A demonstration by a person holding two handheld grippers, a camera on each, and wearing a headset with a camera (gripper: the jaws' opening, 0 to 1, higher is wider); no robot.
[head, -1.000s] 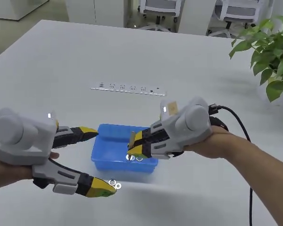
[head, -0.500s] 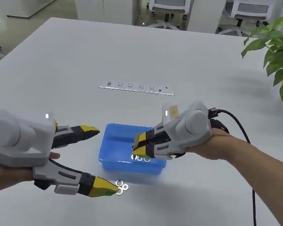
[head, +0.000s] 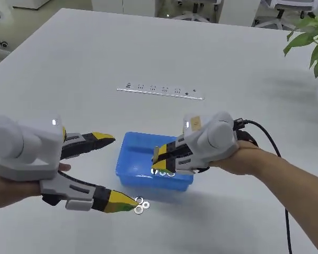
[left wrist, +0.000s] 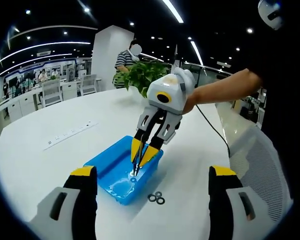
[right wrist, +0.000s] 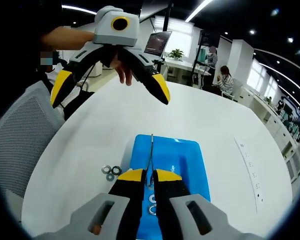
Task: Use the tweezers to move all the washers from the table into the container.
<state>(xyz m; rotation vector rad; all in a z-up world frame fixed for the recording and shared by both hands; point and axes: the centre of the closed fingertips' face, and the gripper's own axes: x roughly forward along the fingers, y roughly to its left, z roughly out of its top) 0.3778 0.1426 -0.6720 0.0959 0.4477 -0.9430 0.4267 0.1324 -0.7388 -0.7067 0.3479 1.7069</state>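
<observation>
**Loose washers lie outside the container, to the left of the tweezers**

On the worktop (head: 228, 63), the blue container (head: 148, 183) sits toward the near edge. My left gripper (head: 123, 170) has its fingers spread wide, holding nothing. My right gripper (head: 156, 161) has its fingers narrow, clamped on the tweezers (right wrist: 151, 155), whose tips point into the container. Three washers (head: 140, 205) lie just outside its near wall. In the right gripper view they are left of the tweezers, so I judge the next reach goes that way.
</observation>
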